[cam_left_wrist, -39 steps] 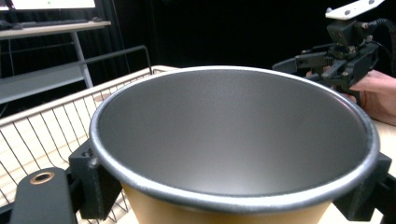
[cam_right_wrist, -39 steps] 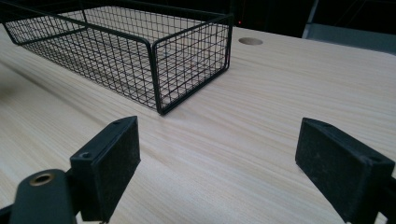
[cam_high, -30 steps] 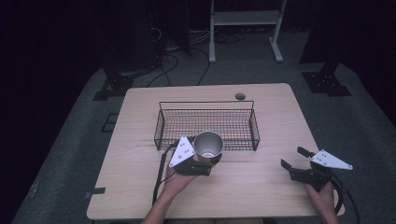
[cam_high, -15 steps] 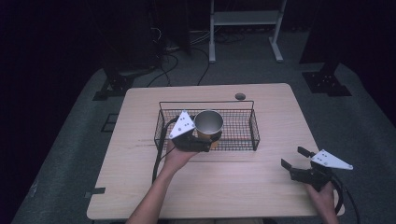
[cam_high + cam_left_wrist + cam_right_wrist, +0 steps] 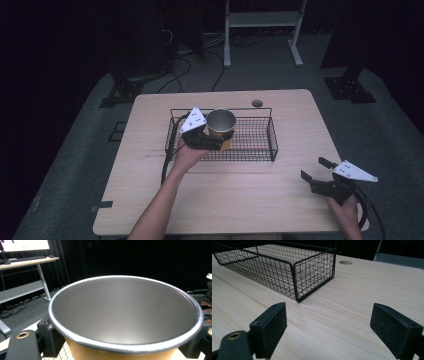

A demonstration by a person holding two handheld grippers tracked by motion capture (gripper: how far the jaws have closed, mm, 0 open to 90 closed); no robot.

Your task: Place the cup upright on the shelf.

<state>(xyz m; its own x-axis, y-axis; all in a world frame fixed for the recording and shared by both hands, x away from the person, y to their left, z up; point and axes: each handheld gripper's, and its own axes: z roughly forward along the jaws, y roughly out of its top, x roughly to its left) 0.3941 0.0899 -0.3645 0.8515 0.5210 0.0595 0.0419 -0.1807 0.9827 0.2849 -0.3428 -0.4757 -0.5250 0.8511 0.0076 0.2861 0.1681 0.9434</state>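
- Cup (image 5: 221, 125): metal-lined with an orange outer wall, standing upright at the centre of the high view, over the left half of the wire basket (image 5: 260, 145). Whether its base touches the basket floor cannot be told.
- In the left gripper view the cup (image 5: 125, 315) takes up most of the frame; its grey interior holds nothing and its rolled rim is intact.
- Left tongs (image 5: 216, 142): pinching the cup, one black jaw on either side of its wall, as the left gripper view shows at the lower left and lower right edges. The person's left hand (image 5: 187, 156) holds them, forearm entering from the bottom centre of the high view.
- Wire basket: black, rectangular, open-topped, in the middle of the desk (image 5: 240, 200). In the right gripper view the basket (image 5: 287, 267) lies at upper left, its near corner well apart from the jaws.
- Right tongs (image 5: 315, 172): spread wide, holding nothing, at the lower right of the high view just above the desk near its right edge, held by the right hand (image 5: 345, 210). The right gripper view confirms a wide gap with bare wood between the jaws.
- Desk: light wood, with a round hole (image 5: 257, 103) near its far edge, above the basket.
- Surroundings: dark floor with cables and a white frame stand (image 5: 260, 30) at the top of the high view.
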